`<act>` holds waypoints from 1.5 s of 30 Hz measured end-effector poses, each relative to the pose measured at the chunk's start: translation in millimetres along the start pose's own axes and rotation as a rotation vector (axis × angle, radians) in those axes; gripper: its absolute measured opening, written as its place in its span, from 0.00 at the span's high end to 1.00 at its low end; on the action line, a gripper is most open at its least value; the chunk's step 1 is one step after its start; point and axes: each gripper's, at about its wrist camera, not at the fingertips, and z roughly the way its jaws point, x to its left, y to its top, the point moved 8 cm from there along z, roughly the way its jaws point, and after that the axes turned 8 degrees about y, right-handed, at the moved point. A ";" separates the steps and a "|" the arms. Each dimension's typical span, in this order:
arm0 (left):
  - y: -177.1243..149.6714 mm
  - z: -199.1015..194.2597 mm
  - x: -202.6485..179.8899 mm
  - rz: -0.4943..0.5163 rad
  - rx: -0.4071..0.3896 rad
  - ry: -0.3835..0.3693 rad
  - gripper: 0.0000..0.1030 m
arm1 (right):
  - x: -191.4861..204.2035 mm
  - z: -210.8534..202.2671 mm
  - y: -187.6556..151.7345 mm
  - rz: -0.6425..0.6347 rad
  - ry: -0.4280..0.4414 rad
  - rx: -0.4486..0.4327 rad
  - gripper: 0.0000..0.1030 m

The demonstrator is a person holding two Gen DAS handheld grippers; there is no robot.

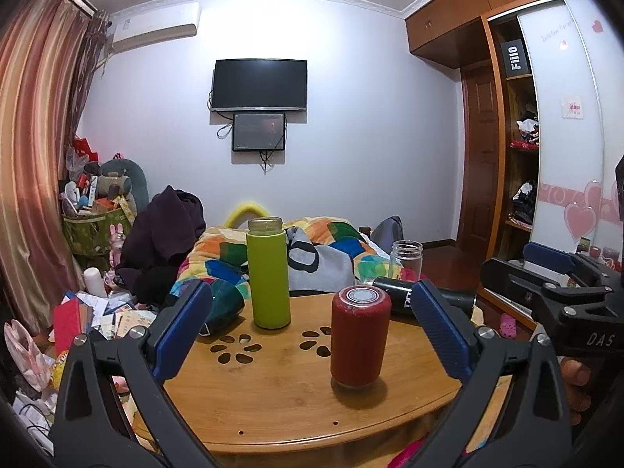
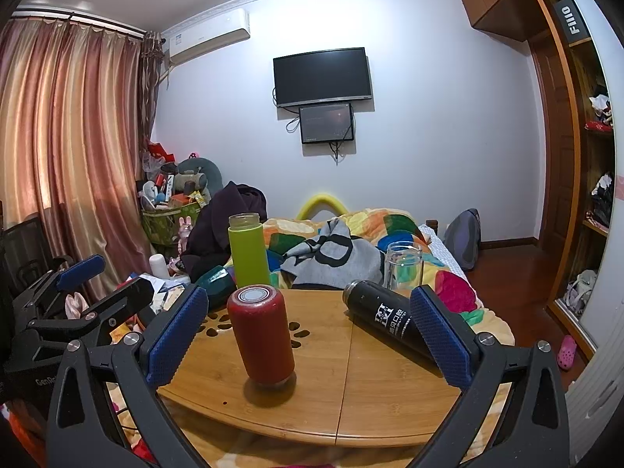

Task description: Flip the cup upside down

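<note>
A red cup (image 1: 360,339) stands upside down on the round wooden table (image 1: 280,401), its silver base ring on top; it also shows in the right wrist view (image 2: 261,339). A green bottle (image 1: 269,273) (image 2: 247,251) stands upright and open behind it. A black flask (image 2: 384,321) (image 1: 394,298) lies on its side. A clear glass jar (image 2: 403,265) (image 1: 405,259) stands at the table's far edge. My left gripper (image 1: 312,335) is open and empty, with the red cup between its fingers' lines of sight. My right gripper (image 2: 312,335) is open and empty, the red cup just left of its middle.
A dark green cup (image 2: 216,279) lies at the table's far left edge. A bed with a colourful quilt (image 2: 374,234) is behind the table. Clutter and papers (image 1: 97,312) cover the floor on the left. A wardrobe (image 2: 577,179) stands on the right.
</note>
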 end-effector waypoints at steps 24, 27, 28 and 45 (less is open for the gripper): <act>0.4 1.3 4.4 -0.016 -0.005 0.018 0.00 | 2.6 0.7 -1.3 -0.017 0.005 0.000 0.00; 0.3 0.8 4.7 -0.018 -0.006 0.017 0.00 | 2.3 0.8 -1.2 -0.017 0.005 0.000 0.00; 0.2 0.8 4.7 -0.018 -0.005 0.017 0.00 | 2.2 1.0 -1.2 -0.017 0.005 0.000 0.00; -2.0 4.0 2.2 -0.014 0.025 0.001 0.00 | -4.0 0.1 -2.1 -0.004 -0.003 0.003 0.00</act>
